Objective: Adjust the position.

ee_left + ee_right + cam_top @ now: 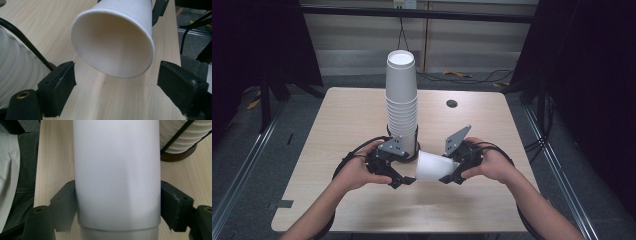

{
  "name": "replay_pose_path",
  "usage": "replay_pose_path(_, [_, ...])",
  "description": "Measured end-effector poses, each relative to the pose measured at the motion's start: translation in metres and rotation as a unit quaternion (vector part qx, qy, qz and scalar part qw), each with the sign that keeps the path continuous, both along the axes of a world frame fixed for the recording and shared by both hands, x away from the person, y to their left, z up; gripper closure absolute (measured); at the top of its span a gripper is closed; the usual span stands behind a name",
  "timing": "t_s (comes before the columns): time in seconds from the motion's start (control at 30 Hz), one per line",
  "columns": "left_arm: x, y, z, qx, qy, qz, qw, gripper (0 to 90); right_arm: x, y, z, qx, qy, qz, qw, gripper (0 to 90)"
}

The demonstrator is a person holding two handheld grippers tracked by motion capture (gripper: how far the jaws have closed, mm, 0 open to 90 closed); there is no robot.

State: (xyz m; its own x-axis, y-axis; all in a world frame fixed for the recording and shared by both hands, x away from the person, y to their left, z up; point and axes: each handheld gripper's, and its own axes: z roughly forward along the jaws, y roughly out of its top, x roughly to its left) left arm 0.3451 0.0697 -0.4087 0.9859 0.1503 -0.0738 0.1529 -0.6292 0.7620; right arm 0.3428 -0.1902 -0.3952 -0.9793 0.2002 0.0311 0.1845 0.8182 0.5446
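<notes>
Table (342, 120) came first for us, a pale wooden top, and on it, toward the middle, stood the tall stack of cups (401, 107) on a dark round base. Just in front of this stack, between our two hands, was the single paper cup (432, 166), lying on its side above the wood and not touching it, as far as we could tell.

Our right gripper (446, 178) held this cup around its wall near the bottom end, with both pads (65, 205) pressed on the white paper. Our left gripper (404, 181) faced the open mouth of the cup (113, 41). Its jaws stood apart on each side of the rim, and the pads (65, 78) touched nothing.

We judged the cup to be very light and thin, with a smooth wall that gives way easily. A strong squeeze in the middle would crush it. The rolled rim and the bottom ring looked stiffer to us, so we thought the safest hold was close to one of these, with gentle pressure.
</notes>
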Motion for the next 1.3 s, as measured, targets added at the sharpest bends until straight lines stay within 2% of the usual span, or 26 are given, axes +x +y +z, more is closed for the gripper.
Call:
replay_pose_path(0.07, [0.0,-0.002,-0.001,-0.006,0.01,0.001,0.9999,14.6,0.001,0.0,0.002,0.0,-0.002,-0.004,1.0,24.5])
replay_pose_path(0.1, [0.0,-0.003,-0.001,-0.006,0.007,-0.002,0.9999,14.6,0.001,0.0,0.002,0.0,-0.005,-0.002,1.0,24.5])
replay_pose_path(0.17, [0.0,-0.004,-0.002,-0.01,0.011,0.002,0.9999,14.6,0.002,0.001,0.003,0.016,-0.002,-0.003,0.9999,24.4])
replay_pose_path(0.23, [0.0,-0.006,-0.003,-0.014,0.011,0.001,0.9998,14.6,0.001,0.002,0.004,0.017,-0.003,-0.004,0.9998,24.4])
replay_pose_path(0.33, [0.001,-0.008,-0.004,-0.011,0.008,0.005,0.9999,14.5,0.0,0.005,0.004,0.026,0.001,0.008,0.9996,24.3])
replay_pose_path(0.43, [0.002,-0.008,-0.005,-0.012,0.008,0.001,0.9999,13.2,-0.002,0.008,0.004,0.021,-0.002,0.016,0.9997,24.2])
replay_pose_path(0.73, [0.002,-0.008,-0.005,-0.018,-0.002,-0.004,0.9998,3.9,-0.004,0.009,0.004,0.027,-0.004,0.031,0.9991,24.3])
replay_pose_path(0.87, [0.002,-0.008,-0.005,-0.024,0.003,-0.006,0.9997,3.1,-0.005,0.013,0.004,0.027,-0.01,0.04,0.9988,24.3])
replay_pose_path(1.1, [0.001,-0.006,-0.005,-0.036,0.007,-0.014,0.9992,6.2,-0.005,0.014,0.003,0.037,-0.013,0.043,0.9983,24.3])
replay_pose_path(1.3, [0.001,-0.005,-0.004,-0.035,0.012,-0.017,0.9992,8.0,-0.006,0.014,0.004,0.038,-0.019,0.051,0.9978,24.3])
